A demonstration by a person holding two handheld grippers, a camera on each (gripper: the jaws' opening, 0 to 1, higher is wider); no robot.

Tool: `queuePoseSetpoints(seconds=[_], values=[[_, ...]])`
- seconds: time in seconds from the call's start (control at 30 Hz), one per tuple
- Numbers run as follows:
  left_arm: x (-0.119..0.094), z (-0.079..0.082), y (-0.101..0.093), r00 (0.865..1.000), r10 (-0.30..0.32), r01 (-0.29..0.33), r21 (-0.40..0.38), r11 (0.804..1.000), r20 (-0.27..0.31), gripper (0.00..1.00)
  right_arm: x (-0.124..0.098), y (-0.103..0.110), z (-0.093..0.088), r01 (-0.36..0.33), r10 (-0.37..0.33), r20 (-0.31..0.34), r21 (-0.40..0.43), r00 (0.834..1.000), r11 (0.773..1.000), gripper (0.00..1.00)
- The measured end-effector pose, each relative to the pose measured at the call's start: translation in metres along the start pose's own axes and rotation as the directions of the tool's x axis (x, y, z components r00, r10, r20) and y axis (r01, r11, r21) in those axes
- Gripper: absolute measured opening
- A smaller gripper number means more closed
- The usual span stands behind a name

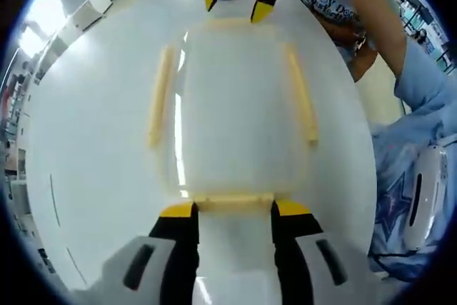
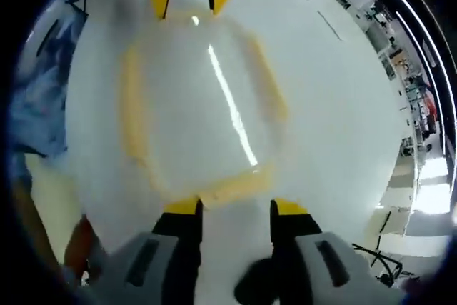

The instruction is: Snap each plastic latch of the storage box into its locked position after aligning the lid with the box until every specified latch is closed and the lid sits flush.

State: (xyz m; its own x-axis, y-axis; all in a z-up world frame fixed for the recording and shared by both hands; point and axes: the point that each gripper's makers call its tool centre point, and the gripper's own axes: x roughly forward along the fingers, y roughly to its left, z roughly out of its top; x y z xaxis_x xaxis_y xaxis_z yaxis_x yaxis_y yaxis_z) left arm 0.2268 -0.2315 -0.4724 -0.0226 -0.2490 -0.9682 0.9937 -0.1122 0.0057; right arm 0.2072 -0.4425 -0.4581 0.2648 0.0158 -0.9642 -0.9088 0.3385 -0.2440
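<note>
Storage box [image 1: 232, 126] with lid on sits mid white table [image 1: 86, 176], yellow latches [image 1: 233, 203] on all sides, left gripper [image 1: 234, 209] and right gripper [image 2: 233, 207] both spread open at opposite end latches; latching step, next press them shut.

Motion blur is smearing the storage box [image 2: 200, 126] in the right gripper view, so its yellow latches [image 2: 235, 185] are reading as soft streaks; whether they are sitting snapped down is impossible to tell. The person's sleeve [image 1: 428, 76] is running off the edge.
</note>
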Motion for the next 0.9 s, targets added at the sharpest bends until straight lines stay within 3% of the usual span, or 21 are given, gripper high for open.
queuePoseSetpoints(seconds=[0.17, 0.33, 0.4, 0.57, 0.9], values=[[0.001, 0.000, 0.000, 1.000, -0.002, 0.002, 0.004, 1.000, -0.013, 0.40, 0.005, 0.000, 0.002, -0.077, 0.072, -0.059, -0.088, 0.996, 0.993, 0.40], [0.002, 0.001, 0.000, 1.000, -0.002, 0.002, 0.008, 1.000, -0.014, 0.40, 0.008, -0.002, 0.003, -0.113, 0.104, -0.073, -0.130, 0.992, 0.985, 0.45], [0.002, 0.001, 0.000, 1.000, -0.003, 0.003, 0.008, 1.000, -0.005, 0.40, 0.010, 0.002, 0.003, -0.174, 0.161, -0.087, -0.161, 0.983, 0.971, 0.43], [0.002, 0.001, 0.000, 1.000, -0.005, 0.005, 0.008, 1.000, 0.004, 0.40, 0.012, 0.002, 0.004, -0.216, 0.196, -0.112, -0.209, 0.974, 0.954, 0.42], [0.001, 0.002, 0.001, 1.000, -0.006, 0.006, 0.011, 1.000, 0.006, 0.40, 0.014, 0.004, 0.005, -0.283, 0.266, -0.104, -0.218, 0.958, 0.934, 0.42]])
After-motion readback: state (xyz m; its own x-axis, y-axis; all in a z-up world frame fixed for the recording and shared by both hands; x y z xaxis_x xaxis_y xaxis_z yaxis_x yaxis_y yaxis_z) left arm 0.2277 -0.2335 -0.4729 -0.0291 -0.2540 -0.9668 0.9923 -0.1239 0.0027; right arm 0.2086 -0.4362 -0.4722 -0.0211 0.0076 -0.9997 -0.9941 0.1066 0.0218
